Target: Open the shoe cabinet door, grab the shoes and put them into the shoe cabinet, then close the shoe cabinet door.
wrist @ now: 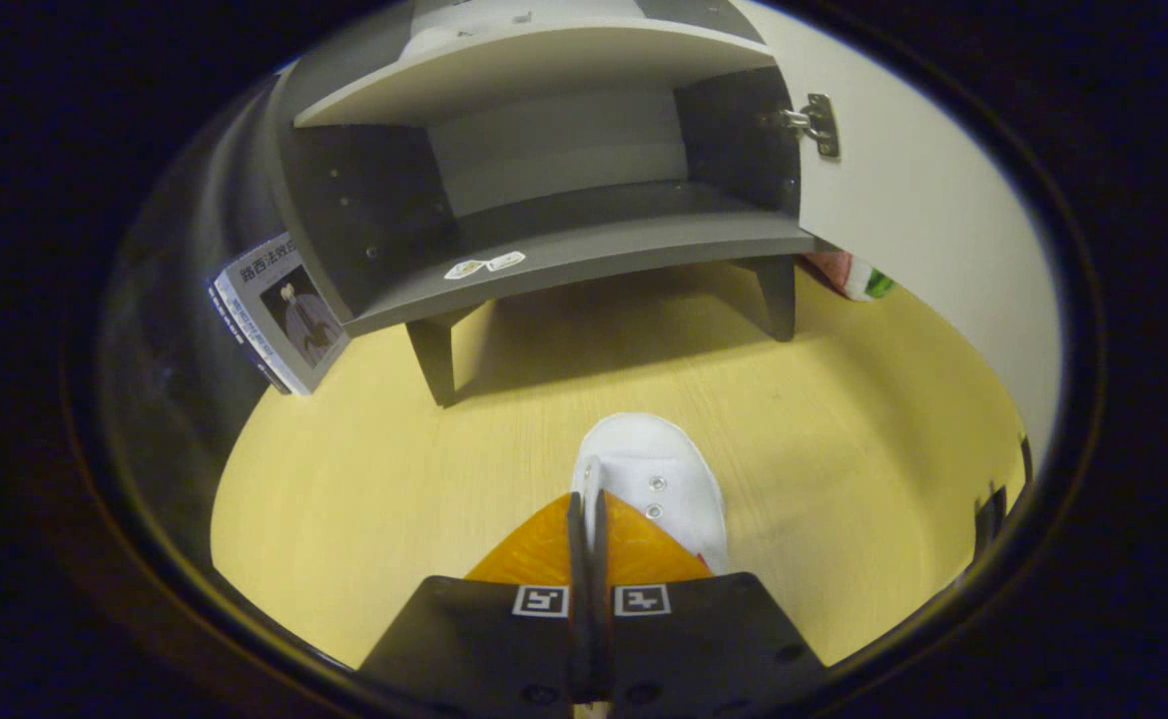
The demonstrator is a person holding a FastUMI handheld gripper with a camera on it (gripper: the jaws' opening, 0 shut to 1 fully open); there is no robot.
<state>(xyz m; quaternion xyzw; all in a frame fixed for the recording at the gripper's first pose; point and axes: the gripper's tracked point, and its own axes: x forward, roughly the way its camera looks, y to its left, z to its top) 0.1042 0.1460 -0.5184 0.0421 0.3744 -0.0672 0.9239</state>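
Gripper [589, 499] — fingers pinched nearly together on the edge of a white shoe [669, 484], held above the yellow wooden floor [394, 479]. Shoe cabinet [544, 200] — straight ahead, beyond the shoe, door [903, 200] swung open to the right, lower shelf [584, 255] bare but for two stickers.

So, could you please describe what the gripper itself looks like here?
The gripper has a broad black body that tapers forward. Two square black-and-white markers sit side by side on it, one behind each finger. No cables or sleeves are visible.
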